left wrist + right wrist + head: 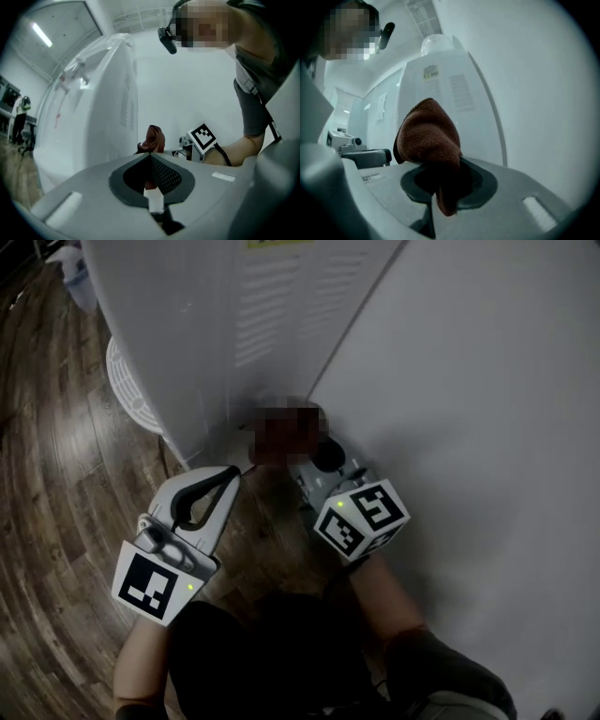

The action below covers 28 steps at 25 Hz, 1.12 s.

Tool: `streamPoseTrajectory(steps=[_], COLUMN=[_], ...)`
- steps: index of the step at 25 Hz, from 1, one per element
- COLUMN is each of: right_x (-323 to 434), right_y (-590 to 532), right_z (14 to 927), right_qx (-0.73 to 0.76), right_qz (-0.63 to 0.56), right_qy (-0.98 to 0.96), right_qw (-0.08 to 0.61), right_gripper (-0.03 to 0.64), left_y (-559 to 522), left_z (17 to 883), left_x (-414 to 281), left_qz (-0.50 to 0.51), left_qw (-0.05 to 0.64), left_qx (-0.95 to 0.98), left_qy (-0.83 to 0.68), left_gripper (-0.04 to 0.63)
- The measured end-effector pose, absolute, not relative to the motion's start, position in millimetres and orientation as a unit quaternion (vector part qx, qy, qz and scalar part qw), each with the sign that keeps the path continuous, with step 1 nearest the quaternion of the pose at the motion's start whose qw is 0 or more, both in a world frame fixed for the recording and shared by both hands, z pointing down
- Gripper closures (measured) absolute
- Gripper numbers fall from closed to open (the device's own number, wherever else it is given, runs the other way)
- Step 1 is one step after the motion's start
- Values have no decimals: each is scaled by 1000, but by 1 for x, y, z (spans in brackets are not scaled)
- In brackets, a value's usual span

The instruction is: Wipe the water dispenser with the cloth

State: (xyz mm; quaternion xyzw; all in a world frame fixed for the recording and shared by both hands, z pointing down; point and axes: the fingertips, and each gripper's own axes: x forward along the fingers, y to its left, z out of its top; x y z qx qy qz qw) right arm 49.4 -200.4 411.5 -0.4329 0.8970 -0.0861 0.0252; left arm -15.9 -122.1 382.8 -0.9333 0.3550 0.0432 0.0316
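Note:
The white water dispenser [216, 324] stands against the wall, and its back corner is just ahead of both grippers. My right gripper [314, 465] is shut on a reddish-brown cloth [429, 140], which bulges above the jaws close to the dispenser's rear panel [445, 89]. In the head view a blurred patch covers the cloth. My left gripper [230, 474] hangs low beside the right one, its jaws shut with nothing between them. From the left gripper view the cloth [153, 138] and the right gripper's marker cube [204, 136] show past the jaws, next to the dispenser [103, 108].
A white wall [487, 381] runs along the right, close to the dispenser's back. Dark wood floor [56, 474] spreads to the left. A white round perforated object [131, 390] sits on the floor by the dispenser's side. A person [21, 122] stands far off.

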Motion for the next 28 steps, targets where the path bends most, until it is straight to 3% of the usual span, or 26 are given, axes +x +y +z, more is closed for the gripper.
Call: streamPoseTrajectory(steps=[7, 14, 18, 22, 28], right_x=[72, 96, 95, 87, 86], right_y=[-209, -229, -260, -265, -270], right_z=[197, 64, 94, 182, 330], right_qx=[-433, -463, -484, -491, -498], right_qz=[37, 117, 80, 65, 37], right_qy=[888, 850, 852, 860, 863], right_qw=[149, 222, 182, 126, 78], right_gripper=[552, 552, 552, 552, 552], left_y=[-131, -144, -143, -127, -117], left_z=[229, 114, 123, 181, 313], left_x=[6, 20, 28, 41, 29], left_qz=[38, 72, 100, 51, 0], left_qw=[166, 246, 212, 201, 79], left_qx=[-925, -908, -915, -929, -950], left_qy=[340, 332, 329, 308, 301], left_gripper=[578, 578, 578, 578, 578])
